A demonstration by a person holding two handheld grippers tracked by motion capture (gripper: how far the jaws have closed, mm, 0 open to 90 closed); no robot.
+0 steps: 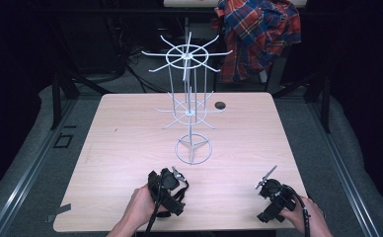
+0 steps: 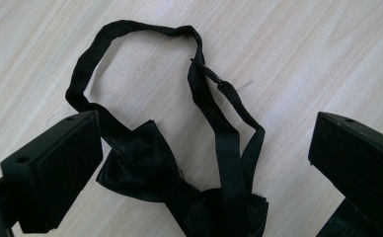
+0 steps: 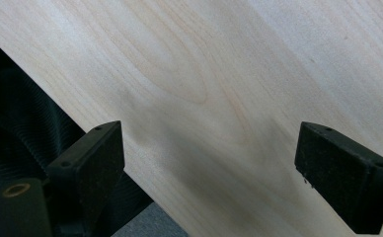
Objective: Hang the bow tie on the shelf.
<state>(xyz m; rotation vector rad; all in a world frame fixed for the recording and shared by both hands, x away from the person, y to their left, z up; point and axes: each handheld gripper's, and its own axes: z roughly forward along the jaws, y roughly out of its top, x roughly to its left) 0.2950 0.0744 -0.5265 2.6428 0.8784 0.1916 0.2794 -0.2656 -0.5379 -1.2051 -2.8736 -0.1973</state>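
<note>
The black bow tie (image 2: 179, 192) lies flat on the bench (image 1: 130, 148) at its near edge, its neck strap (image 2: 130, 29) thrown out in a loop and its adjuster clasp (image 2: 214, 79) resting on the wood. In the left gripper view it sits between my left fingers (image 2: 56, 168), which stand wide apart over it and grip nothing; one wing of the bow lies just beside the left-hand pad, and I cannot tell whether they touch. My judgement: the pick-up has not begun, and grasping, lifting and hanging the tie on the white wire display rack (image 1: 192, 98) at mid-bench remain, if the rack is indeed the goal. None of the rack's prongs carries anything.

My left gripper (image 1: 167, 185) is tipped down toward the tie, the left hand (image 1: 140, 207) behind it. My right gripper (image 1: 273, 190) rests near the right front corner, well apart from the tie; its fingers (image 3: 95, 163) are spread wide over bare wood, holding nothing.

A plaid shirt (image 1: 258, 34) hangs behind the bench.
</note>
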